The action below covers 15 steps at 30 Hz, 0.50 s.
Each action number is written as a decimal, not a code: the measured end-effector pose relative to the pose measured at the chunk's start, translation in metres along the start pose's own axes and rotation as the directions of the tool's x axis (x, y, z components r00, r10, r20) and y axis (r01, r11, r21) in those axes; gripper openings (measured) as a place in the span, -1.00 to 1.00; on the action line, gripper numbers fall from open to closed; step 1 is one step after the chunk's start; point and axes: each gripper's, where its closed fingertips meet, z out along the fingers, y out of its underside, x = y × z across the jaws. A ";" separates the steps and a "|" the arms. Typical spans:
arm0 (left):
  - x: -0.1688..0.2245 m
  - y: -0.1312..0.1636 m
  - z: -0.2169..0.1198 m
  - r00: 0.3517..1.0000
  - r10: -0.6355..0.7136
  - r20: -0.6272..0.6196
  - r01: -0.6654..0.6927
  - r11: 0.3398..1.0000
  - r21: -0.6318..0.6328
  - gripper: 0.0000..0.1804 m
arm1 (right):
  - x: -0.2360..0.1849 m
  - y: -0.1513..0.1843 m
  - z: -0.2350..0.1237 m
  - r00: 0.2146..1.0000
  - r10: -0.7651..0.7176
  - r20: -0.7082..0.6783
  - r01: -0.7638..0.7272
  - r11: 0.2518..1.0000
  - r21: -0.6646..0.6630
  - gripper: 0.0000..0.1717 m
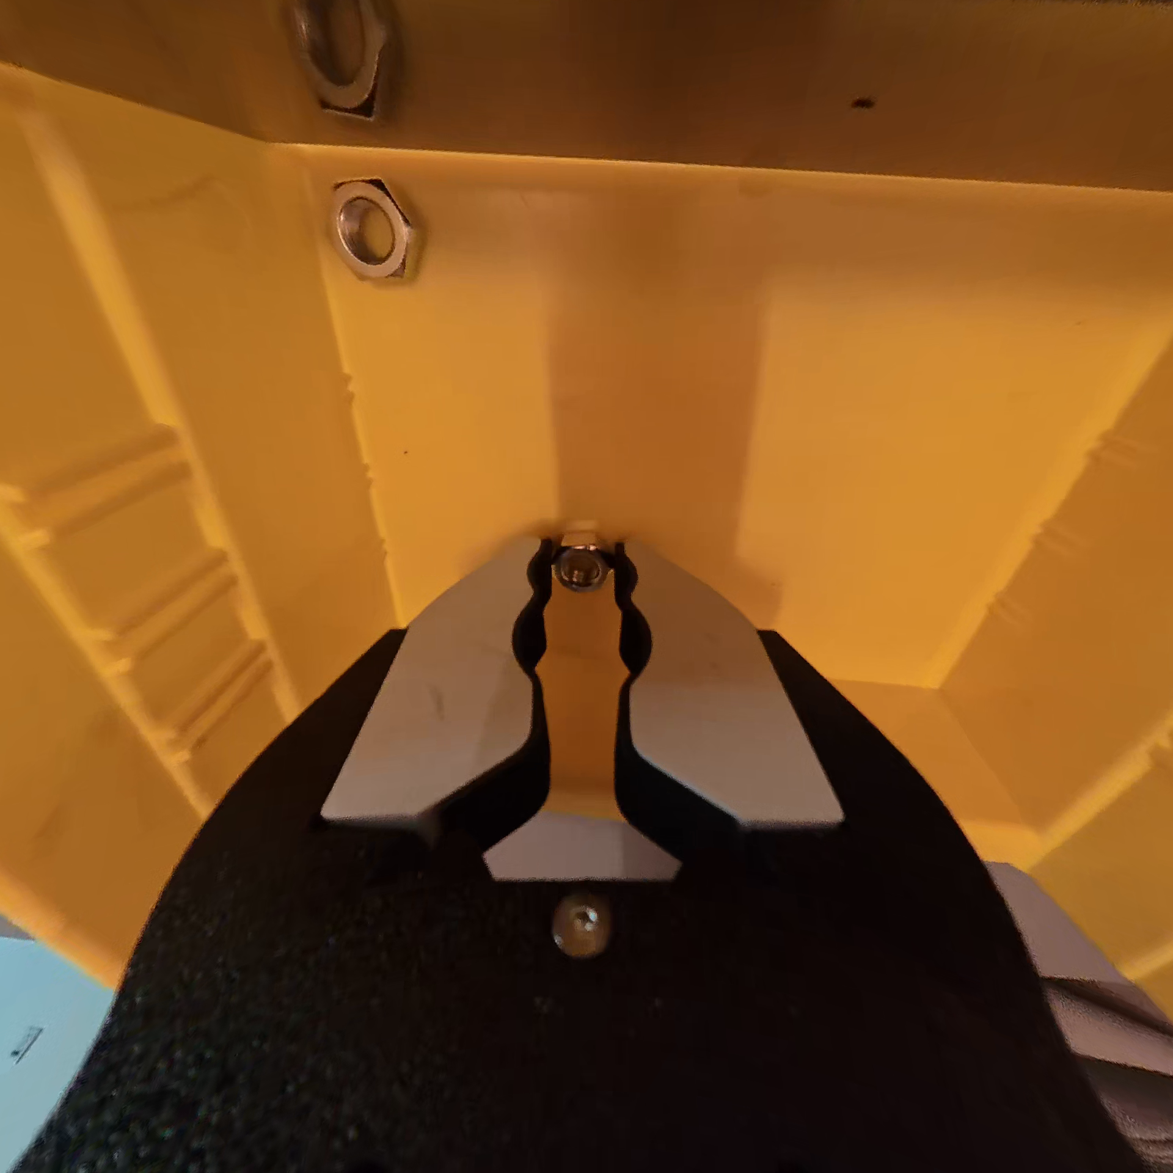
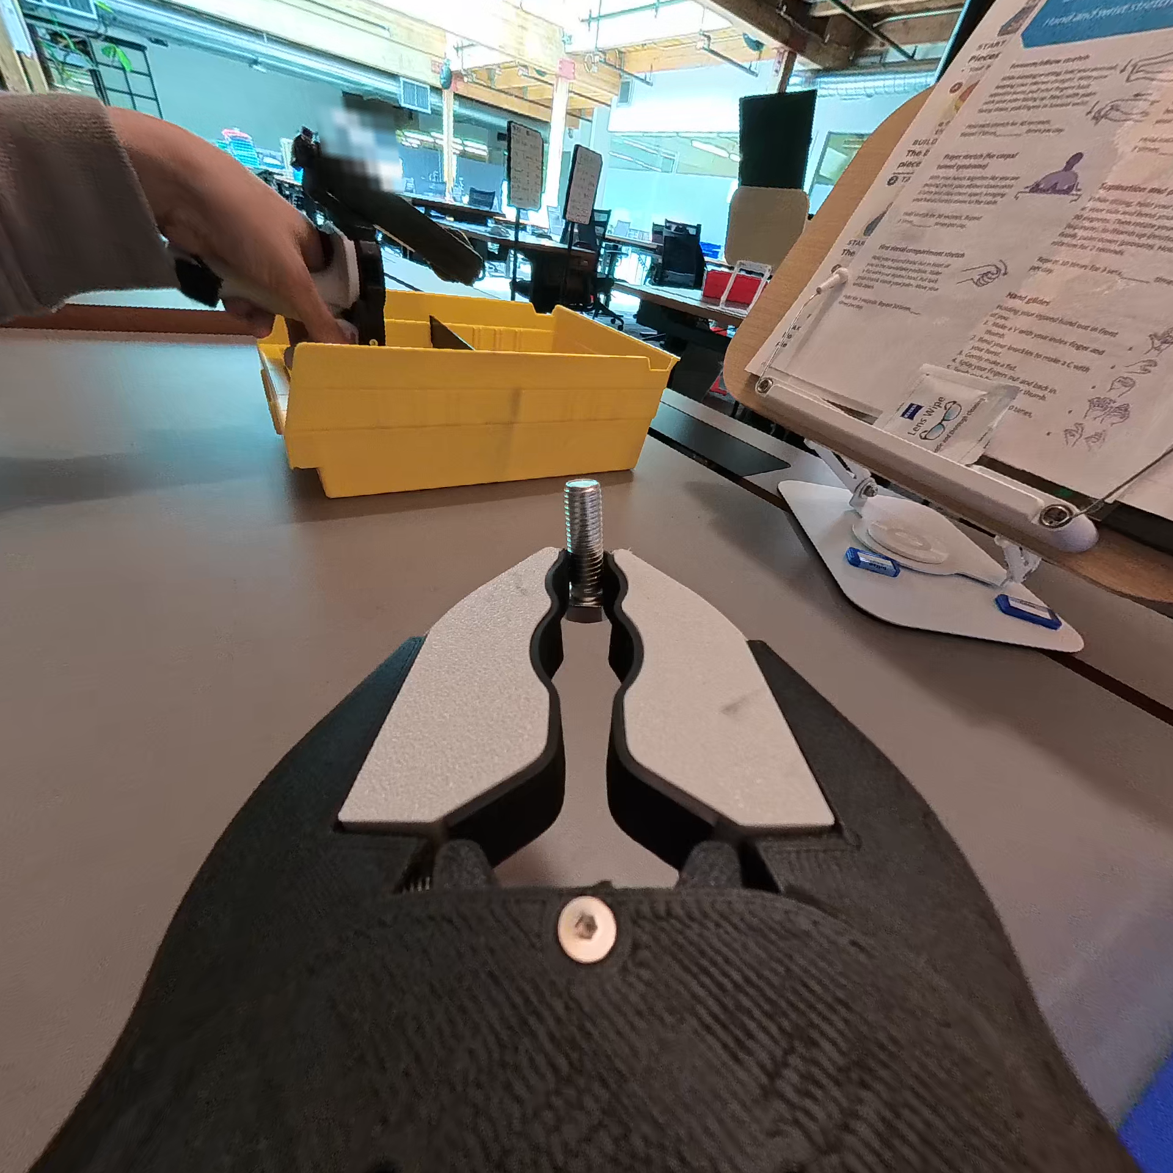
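Left gripper [image 1: 579, 551] is down inside a yellow bin [image 1: 888, 444], jaws narrow and clamped on a small silver nut [image 1: 576, 568] at the bin floor, black pads [image 1: 538, 571] pressing on both sides. 1 larger hex nut [image 1: 376, 238] lies farther back left in the bin, another [image 1: 339, 54] past the divider. Right gripper [image 2: 585, 574] hovers over the grey table [image 2: 190, 603], jaws narrow, gripping a silver bolt [image 2: 584, 527] upright, thread sticking above the fingertips, head below. White document stand [image 2: 920, 571] sits right
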 end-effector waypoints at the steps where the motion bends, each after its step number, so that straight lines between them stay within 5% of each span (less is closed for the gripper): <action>1: 0.000 0.000 0.000 1.000 0.005 -0.016 -0.005 1.000 -0.001 -0.81 | 0.000 0.000 0.000 1.000 -0.001 0.000 0.001 1.000 0.000 -0.89; 11: 0.004 0.000 -0.001 0.989 0.145 -0.030 -0.145 0.989 -0.010 -0.81 | 0.000 -0.001 0.000 1.000 -0.014 -0.007 0.014 1.000 0.000 -0.89; 15: 0.030 -0.008 -0.025 0.965 0.241 -0.100 -0.229 0.966 0.118 -0.81 | 0.002 -0.002 -0.002 1.000 -0.013 -0.015 0.014 1.000 0.005 -0.89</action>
